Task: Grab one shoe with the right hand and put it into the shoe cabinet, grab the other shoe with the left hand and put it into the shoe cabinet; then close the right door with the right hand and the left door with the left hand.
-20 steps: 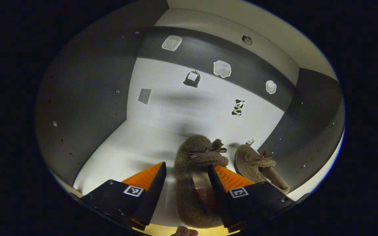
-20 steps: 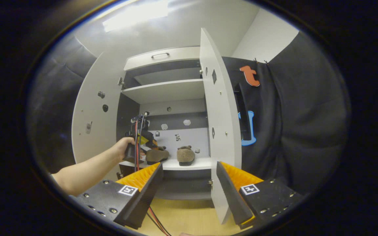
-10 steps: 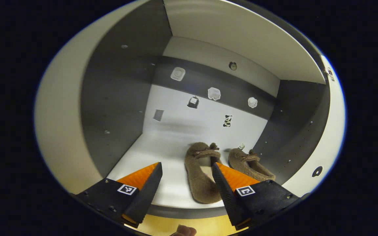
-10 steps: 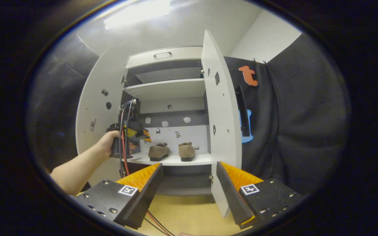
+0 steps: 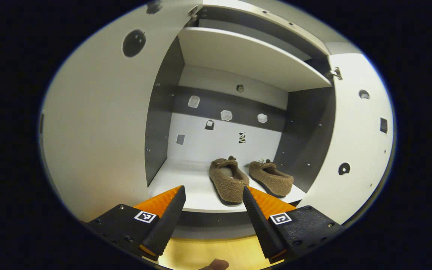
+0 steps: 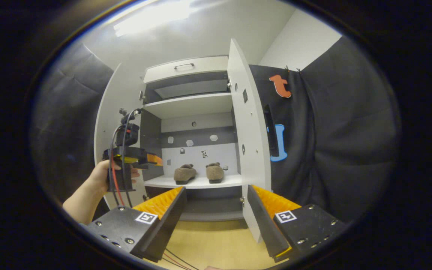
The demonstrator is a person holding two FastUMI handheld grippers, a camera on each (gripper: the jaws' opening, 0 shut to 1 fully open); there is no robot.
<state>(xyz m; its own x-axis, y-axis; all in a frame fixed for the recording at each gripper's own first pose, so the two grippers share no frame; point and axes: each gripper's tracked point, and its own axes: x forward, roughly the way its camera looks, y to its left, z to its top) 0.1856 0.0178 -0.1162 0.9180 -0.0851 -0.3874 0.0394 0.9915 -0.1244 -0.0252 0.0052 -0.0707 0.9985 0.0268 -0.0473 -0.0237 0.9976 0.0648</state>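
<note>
Fuzzy brown shoes (image 5: 229, 180) sit side by side on the shelf (image 5: 195, 187); both hand-held grippers spread.

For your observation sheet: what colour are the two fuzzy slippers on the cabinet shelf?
Brown fuzzy slippers, clearest in the left gripper view.
</note>
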